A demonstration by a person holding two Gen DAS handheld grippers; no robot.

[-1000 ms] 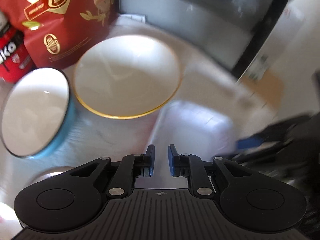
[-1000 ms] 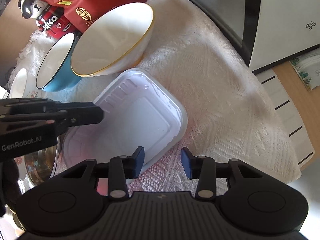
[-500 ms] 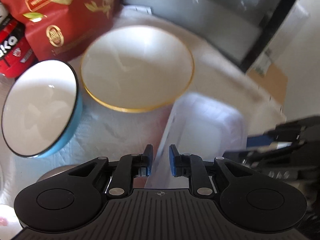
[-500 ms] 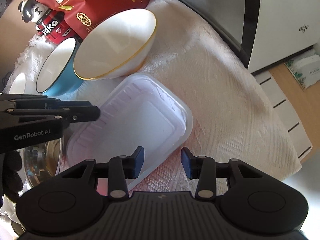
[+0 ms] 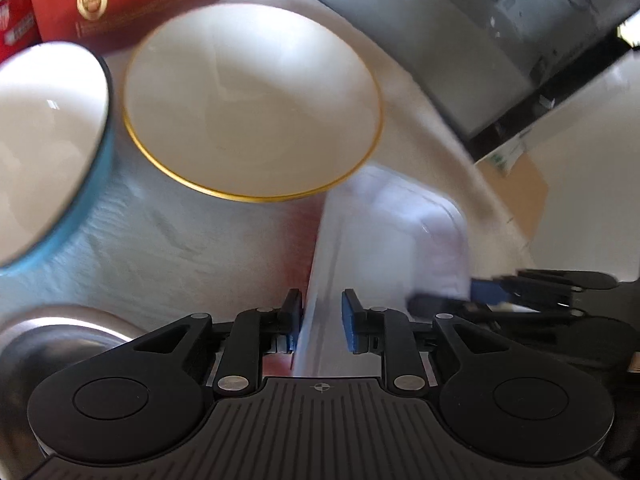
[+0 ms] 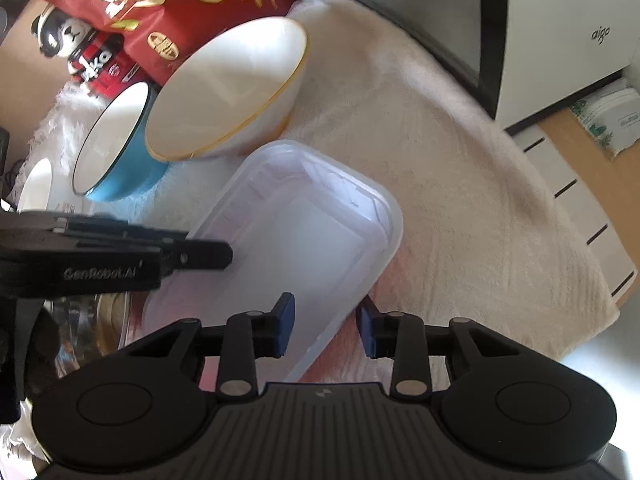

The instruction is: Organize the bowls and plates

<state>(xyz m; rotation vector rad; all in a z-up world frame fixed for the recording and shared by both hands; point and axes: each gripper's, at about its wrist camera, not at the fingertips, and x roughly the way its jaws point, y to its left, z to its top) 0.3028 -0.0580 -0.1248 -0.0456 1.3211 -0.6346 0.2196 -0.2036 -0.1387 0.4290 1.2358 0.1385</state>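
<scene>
Left gripper [image 5: 320,320] just opening, plastic box [image 6: 288,240] edge between pads. Right gripper [image 6: 326,330] closing, box rim between pads, grip unclear.

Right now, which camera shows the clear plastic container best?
The right wrist view: the clear plastic container lies nearly whole on the towel, rim and ribs sharp. The left wrist view shows only its blurred near edge, seen lengthwise.
</scene>
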